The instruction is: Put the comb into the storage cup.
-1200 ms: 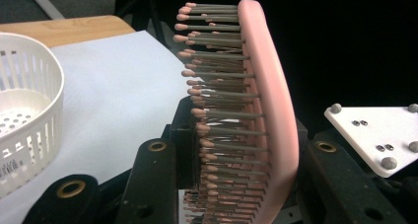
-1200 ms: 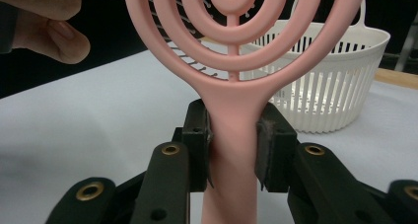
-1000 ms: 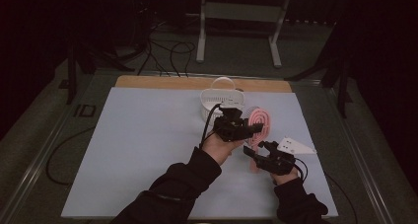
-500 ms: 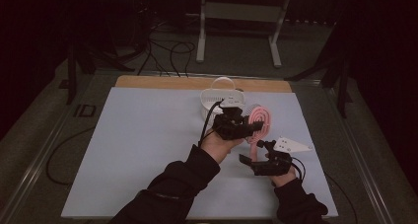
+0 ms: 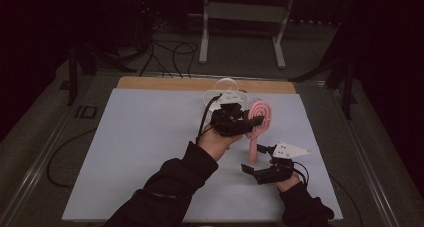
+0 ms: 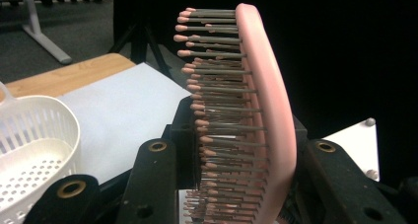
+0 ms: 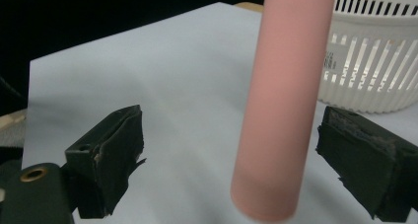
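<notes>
Since a second ago the right gripper (image 5: 260, 162) has just opened off the hairbrush (image 5: 258, 122) handle, which stands free between its fingers (image 7: 106, 160), while the left gripper (image 5: 245, 123) clamps the head.

No readable text, small label on white basket (image 7: 331, 56) too blurred

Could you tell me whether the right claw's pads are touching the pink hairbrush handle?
Apart. The right gripper view shows the right claw open, its pads clear of the hairbrush handle on both sides, having just opened.

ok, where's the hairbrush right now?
High view, right of centre: hairbrush upright, head clamped in the left gripper, beside the white basket; its handle hangs between the open right gripper.
</notes>
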### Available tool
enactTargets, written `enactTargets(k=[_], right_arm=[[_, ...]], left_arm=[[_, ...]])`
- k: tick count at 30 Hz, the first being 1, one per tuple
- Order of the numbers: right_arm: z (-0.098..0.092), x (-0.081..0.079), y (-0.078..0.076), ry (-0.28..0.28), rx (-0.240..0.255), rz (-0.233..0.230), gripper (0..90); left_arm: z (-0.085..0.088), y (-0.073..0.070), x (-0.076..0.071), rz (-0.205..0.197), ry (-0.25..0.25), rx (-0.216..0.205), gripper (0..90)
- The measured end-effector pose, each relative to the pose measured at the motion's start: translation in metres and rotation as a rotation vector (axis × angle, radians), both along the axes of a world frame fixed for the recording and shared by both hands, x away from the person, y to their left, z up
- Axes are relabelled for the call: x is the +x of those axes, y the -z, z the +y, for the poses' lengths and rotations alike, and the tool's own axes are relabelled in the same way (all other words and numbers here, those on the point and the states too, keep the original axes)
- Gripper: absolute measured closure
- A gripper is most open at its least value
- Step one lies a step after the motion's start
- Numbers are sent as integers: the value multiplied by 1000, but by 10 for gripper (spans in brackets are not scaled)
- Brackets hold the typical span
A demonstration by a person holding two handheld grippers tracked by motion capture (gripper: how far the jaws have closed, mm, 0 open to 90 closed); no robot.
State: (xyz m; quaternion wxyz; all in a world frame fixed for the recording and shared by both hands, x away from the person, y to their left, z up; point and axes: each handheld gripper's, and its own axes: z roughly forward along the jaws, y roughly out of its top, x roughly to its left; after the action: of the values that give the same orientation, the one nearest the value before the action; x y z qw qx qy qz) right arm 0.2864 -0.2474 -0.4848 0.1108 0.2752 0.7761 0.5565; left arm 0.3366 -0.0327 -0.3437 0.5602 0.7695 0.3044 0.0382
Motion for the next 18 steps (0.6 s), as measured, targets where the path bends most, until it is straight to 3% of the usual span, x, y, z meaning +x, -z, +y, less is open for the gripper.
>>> enactTargets(k=[5,18], right_arm=[[-3,-1,3,-3,-22,4,101],[-14,-8,1,2,-25,4,102]], left_arm=[[6,-7,2,-22,-4,-4,650],[21,-22,7,-75,-14,-9,651]])
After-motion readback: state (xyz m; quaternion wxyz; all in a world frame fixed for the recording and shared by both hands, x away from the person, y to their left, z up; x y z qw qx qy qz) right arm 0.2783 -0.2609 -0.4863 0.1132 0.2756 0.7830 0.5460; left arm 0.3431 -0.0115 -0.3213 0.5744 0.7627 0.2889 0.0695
